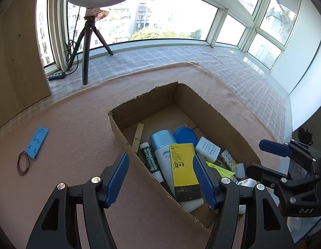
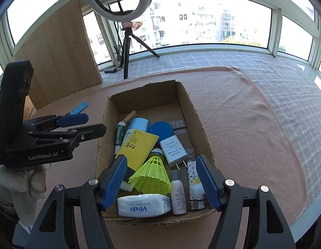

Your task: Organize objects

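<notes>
Two items are left out on the pink-covered counter (image 1: 77, 124), while the cardboard box (image 2: 191, 112) already holds most things, among them a yellow card (image 2: 137, 147), a shuttlecock (image 2: 154, 174) and a tissue pack (image 2: 143, 205). Both the left gripper (image 1: 162, 176) and the right gripper (image 2: 164, 182) hang over the box with jaws spread wide and nothing held, so a drop-off looks finished. Next comes a leftward reach for the blue plastic piece (image 1: 37, 142), then the thin rubber band (image 1: 23, 162) touching it, which needs a low, careful pinch.
</notes>
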Action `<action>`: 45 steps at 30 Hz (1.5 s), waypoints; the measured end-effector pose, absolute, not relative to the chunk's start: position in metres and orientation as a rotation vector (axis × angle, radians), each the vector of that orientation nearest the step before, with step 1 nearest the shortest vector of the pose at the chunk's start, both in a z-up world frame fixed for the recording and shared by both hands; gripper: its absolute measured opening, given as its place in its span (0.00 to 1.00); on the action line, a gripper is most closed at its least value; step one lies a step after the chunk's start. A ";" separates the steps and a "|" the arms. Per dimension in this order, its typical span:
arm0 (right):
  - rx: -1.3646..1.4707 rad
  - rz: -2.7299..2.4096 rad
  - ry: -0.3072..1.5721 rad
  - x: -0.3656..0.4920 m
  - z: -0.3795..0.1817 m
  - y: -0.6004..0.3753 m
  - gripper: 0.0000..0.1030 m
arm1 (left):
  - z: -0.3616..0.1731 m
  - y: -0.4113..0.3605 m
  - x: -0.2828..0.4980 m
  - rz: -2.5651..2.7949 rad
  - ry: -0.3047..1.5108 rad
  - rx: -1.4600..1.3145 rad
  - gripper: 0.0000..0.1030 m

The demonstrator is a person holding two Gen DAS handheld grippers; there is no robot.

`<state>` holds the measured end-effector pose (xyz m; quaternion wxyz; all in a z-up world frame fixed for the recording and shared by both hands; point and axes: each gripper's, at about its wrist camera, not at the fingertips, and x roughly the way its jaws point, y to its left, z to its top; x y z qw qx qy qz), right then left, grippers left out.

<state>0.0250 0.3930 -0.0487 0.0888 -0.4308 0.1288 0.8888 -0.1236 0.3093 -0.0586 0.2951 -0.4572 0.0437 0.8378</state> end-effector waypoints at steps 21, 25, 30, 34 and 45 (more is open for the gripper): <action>-1.304 2.626 0.486 0.020 -0.047 0.380 0.64 | -0.074 0.244 -0.138 2.321 0.089 -1.313 0.66; -1.318 2.638 0.485 0.016 -0.048 0.371 0.64 | -0.079 0.218 -0.151 2.355 0.067 -1.350 0.66; -1.343 2.648 0.479 0.012 -0.050 0.359 0.64 | -0.087 0.184 -0.172 2.403 0.039 -1.395 0.66; -1.355 2.656 0.474 0.011 -0.051 0.352 0.64 | -0.090 0.160 -0.198 2.423 0.009 -1.424 0.65; -1.382 2.638 0.481 0.021 -0.054 0.345 0.64 | -0.115 0.111 -0.295 2.421 -0.185 -1.529 0.51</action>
